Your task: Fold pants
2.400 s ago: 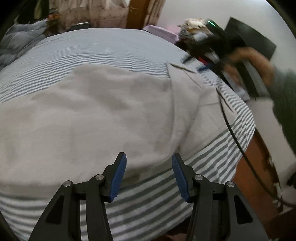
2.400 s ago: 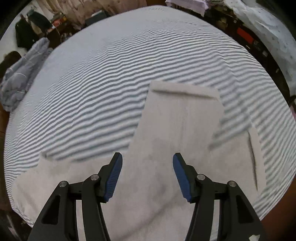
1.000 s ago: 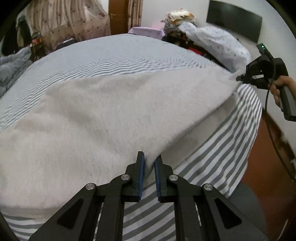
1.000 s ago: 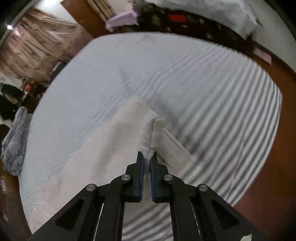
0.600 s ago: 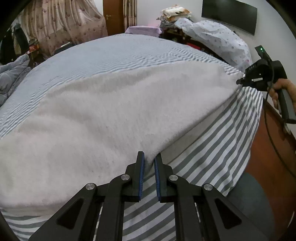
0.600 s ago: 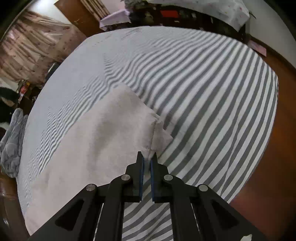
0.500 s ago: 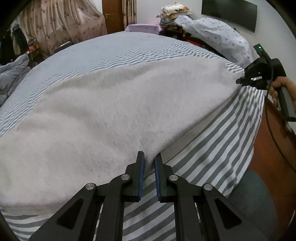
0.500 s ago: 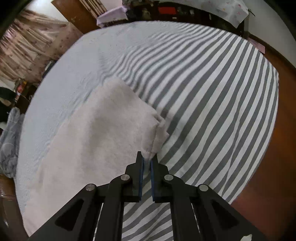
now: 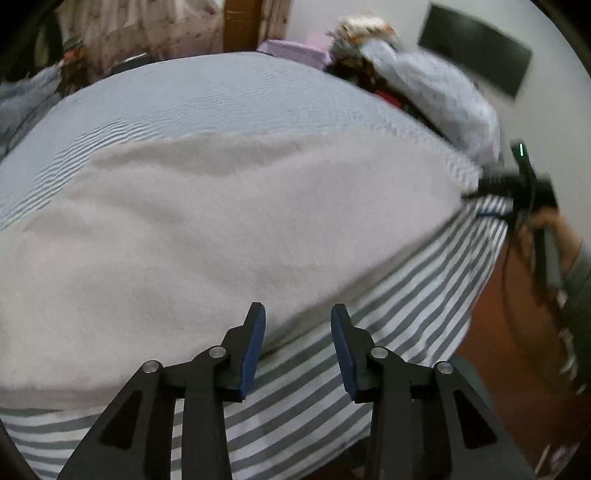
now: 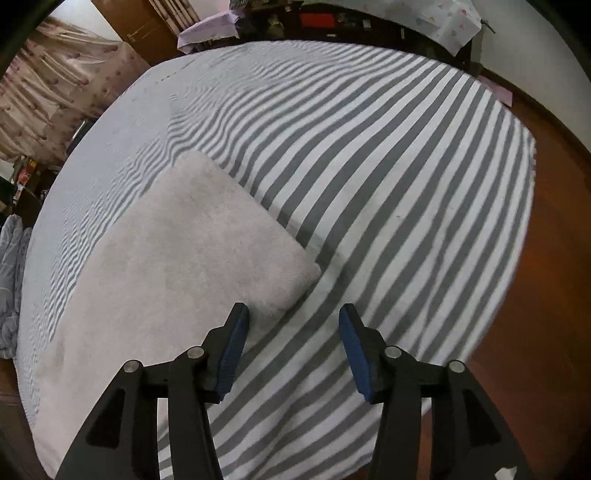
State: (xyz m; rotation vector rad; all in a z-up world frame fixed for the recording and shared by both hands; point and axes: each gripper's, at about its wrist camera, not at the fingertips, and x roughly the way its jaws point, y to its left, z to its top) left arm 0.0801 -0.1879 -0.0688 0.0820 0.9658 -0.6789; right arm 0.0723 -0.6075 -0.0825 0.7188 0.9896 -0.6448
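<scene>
The pale beige pants (image 9: pixel 221 229) lie flat on the grey-striped bed (image 9: pixel 388 332), folded into one long band. In the right wrist view the pants (image 10: pixel 177 266) end in a squared corner just ahead of my fingers. My left gripper (image 9: pixel 297 345) is open and empty over the near edge of the pants. My right gripper (image 10: pixel 291 349) is open and empty beside the pants' corner; it also shows, blurred, at the far right of the left wrist view (image 9: pixel 491 192).
The bed edge drops to a brown wooden floor (image 10: pixel 546 258) on the right. A patterned pillow (image 9: pixel 443 96) and clutter lie beyond the bed. Curtains (image 10: pixel 48 92) and a door (image 10: pixel 129 26) stand at the back. A grey quilt (image 10: pixel 11 280) lies at the far left.
Both grippers were shut on the pants' edge, holding it taut. Both have opened and let the fabric go; it now lies flat on the bed.
</scene>
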